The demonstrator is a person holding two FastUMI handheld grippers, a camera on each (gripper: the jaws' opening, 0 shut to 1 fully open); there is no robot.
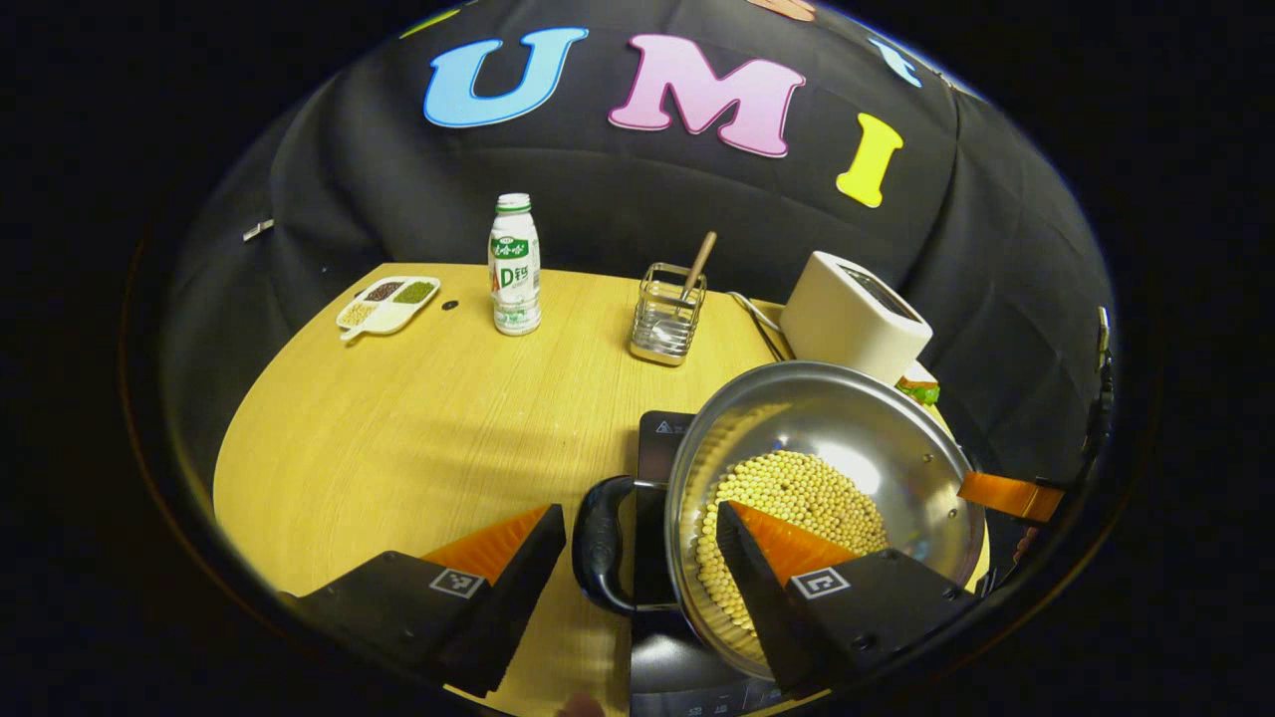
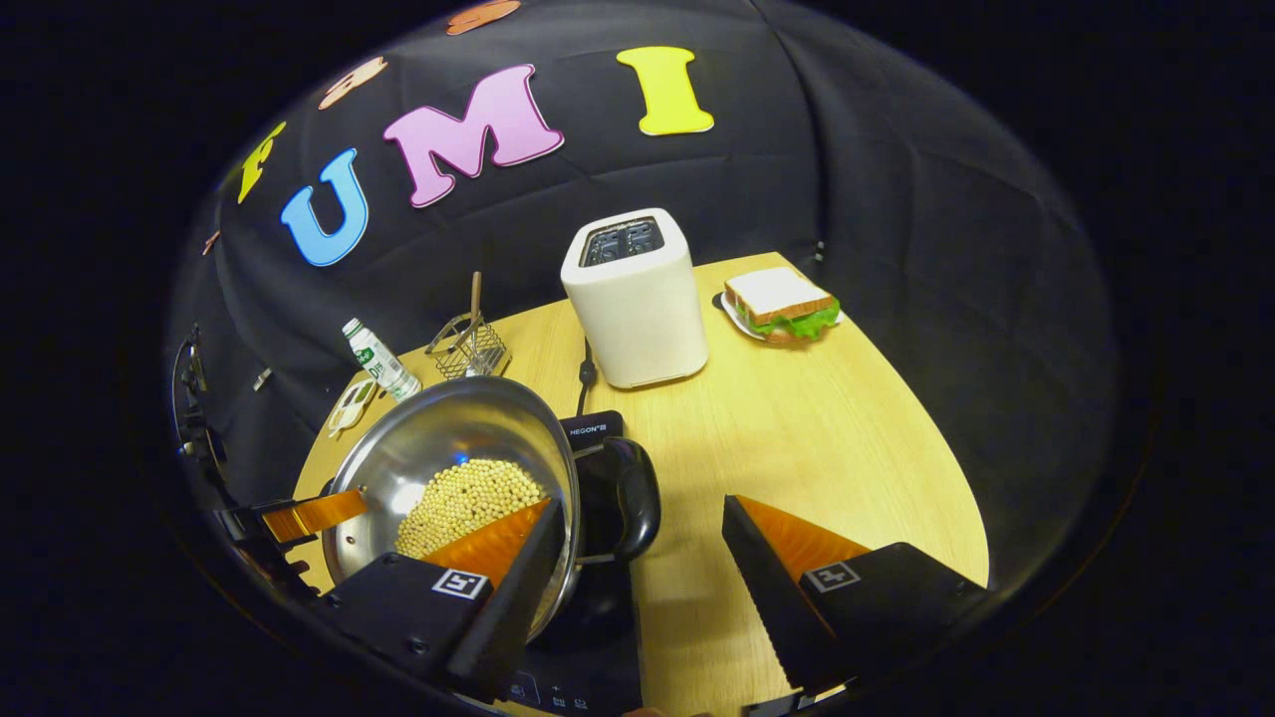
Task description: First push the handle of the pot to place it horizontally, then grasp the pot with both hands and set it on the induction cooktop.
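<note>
Both grippers straddling the pot's point(image 1: 847, 448) two black loop handles point(image 1: 603, 543) over the induction cooktop point(image 1: 662, 443), pot of soybeans point(image 1: 797, 498) apparently sitting on or just above the glass — cannot tell contact. Left gripper point(image 1: 637, 558) fingers wide open, one outside the handle, one over the rim inside the bowl, neither pressing; right gripper point(image 2: 637, 553) likewise spread around its handle point(image 2: 628, 498), nothing clamped. Best to keep pot level, centre on the cooktop clear of the toaster point(image 2: 637, 299), confirm base flat on the bench-side glass, then withdraw straight outward without snagging the loops.
</note>
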